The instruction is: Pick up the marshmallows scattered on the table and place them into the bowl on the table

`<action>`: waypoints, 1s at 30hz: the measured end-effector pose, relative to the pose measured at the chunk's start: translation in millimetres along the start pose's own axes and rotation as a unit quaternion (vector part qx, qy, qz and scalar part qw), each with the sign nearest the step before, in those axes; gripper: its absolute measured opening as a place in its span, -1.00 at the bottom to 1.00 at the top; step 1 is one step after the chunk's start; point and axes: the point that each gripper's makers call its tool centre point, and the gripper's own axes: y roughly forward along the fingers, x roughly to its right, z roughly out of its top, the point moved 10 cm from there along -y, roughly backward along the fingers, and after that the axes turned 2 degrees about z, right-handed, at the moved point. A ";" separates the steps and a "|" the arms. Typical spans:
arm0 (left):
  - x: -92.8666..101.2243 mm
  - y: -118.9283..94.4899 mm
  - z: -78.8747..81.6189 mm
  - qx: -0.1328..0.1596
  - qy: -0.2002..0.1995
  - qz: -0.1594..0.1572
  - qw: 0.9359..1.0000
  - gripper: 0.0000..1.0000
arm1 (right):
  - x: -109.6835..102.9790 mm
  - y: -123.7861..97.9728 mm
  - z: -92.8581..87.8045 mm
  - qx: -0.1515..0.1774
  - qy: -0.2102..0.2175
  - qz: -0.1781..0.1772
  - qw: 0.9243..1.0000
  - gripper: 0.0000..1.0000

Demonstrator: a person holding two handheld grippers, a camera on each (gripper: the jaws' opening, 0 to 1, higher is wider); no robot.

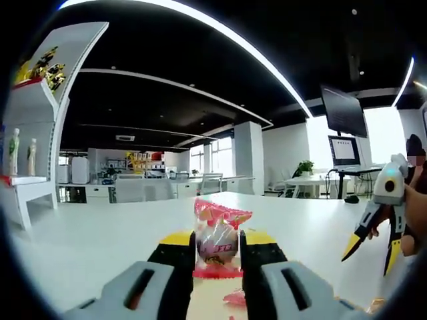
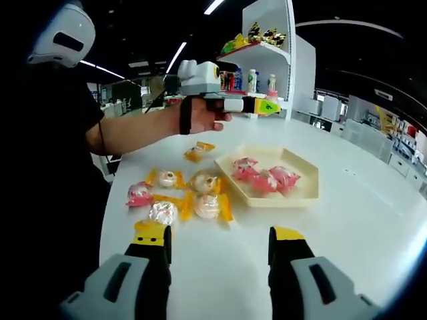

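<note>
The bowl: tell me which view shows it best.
The right gripper view: the square cream bowl lies whole on the table, holding several pink-wrapped marshmallows. In the left gripper view, just a cream strip with something pink shows between the left gripper jaws, possibly the bowl.

Ahead of my right gripper (image 2: 220, 248) I see bare table (image 2: 373, 227) open to the right of the bowl (image 2: 303, 193), while wrapped marshmallows (image 2: 190, 197) crowd the left and the left gripper (image 2: 267, 105) hangs above.

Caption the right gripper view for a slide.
Open right gripper faces wrapped marshmallows beside a partly filled bowl on the white table.
</note>
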 end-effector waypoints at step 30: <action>-2.8 -7.3 5.1 -0.007 0.019 0.008 1.000 0.30 | 0.4 -4.2 1.4 0.002 -0.005 -0.002 1.000 0.14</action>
